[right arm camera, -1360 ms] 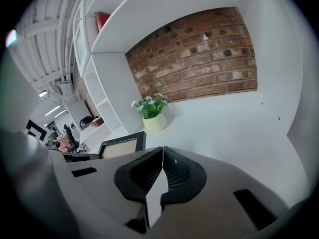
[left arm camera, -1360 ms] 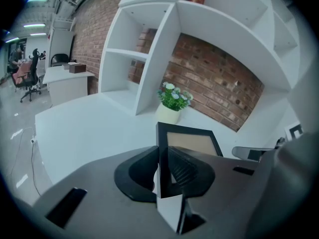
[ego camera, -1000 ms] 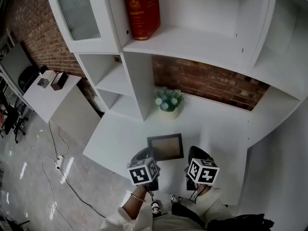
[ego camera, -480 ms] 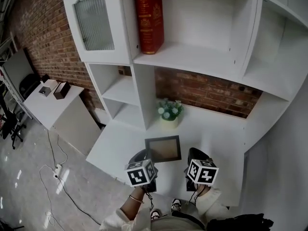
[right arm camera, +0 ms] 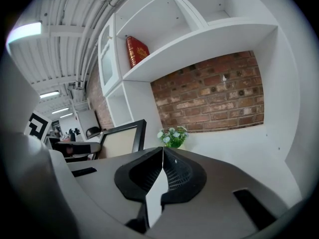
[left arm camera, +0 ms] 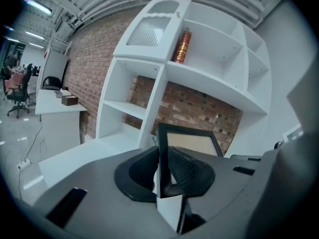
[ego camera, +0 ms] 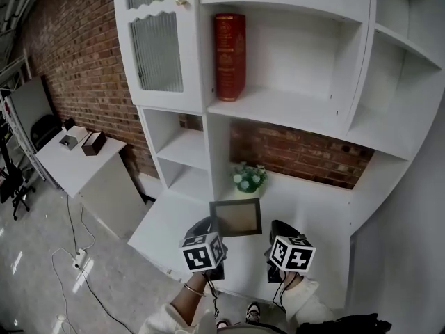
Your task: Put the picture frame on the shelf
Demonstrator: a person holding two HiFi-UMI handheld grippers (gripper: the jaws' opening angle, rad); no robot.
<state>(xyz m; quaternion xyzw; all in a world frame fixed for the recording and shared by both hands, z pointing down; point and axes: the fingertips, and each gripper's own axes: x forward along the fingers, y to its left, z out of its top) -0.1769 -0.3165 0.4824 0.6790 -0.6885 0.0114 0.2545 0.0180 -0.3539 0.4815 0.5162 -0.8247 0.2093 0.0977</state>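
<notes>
The picture frame (ego camera: 236, 218), dark-rimmed with a tan panel, hangs above the white desk (ego camera: 327, 211) in the head view. My left gripper (ego camera: 213, 227) is shut on its left edge. In the left gripper view that edge (left arm camera: 160, 148) stands upright between the jaws of my left gripper (left arm camera: 160, 159). My right gripper (ego camera: 279, 229) is just right of the frame and apart from it. Its jaws meet with nothing between them, as the right gripper view shows (right arm camera: 162, 156), and the frame (right arm camera: 122, 139) is at its left. The white shelf board (ego camera: 292, 113) lies above and behind.
A red book (ego camera: 229, 56) stands upright on the shelf's left end, beside a glass-door cabinet (ego camera: 156, 51). A small potted plant (ego camera: 249, 178) sits on the desk behind the frame. A low side table (ego camera: 73, 160) with small boxes is at left, and a cable (ego camera: 73, 256) lies on the floor.
Both grippers and the frame have risen off the desk. The head view has tilted up, so more of the shelf unit shows.
</notes>
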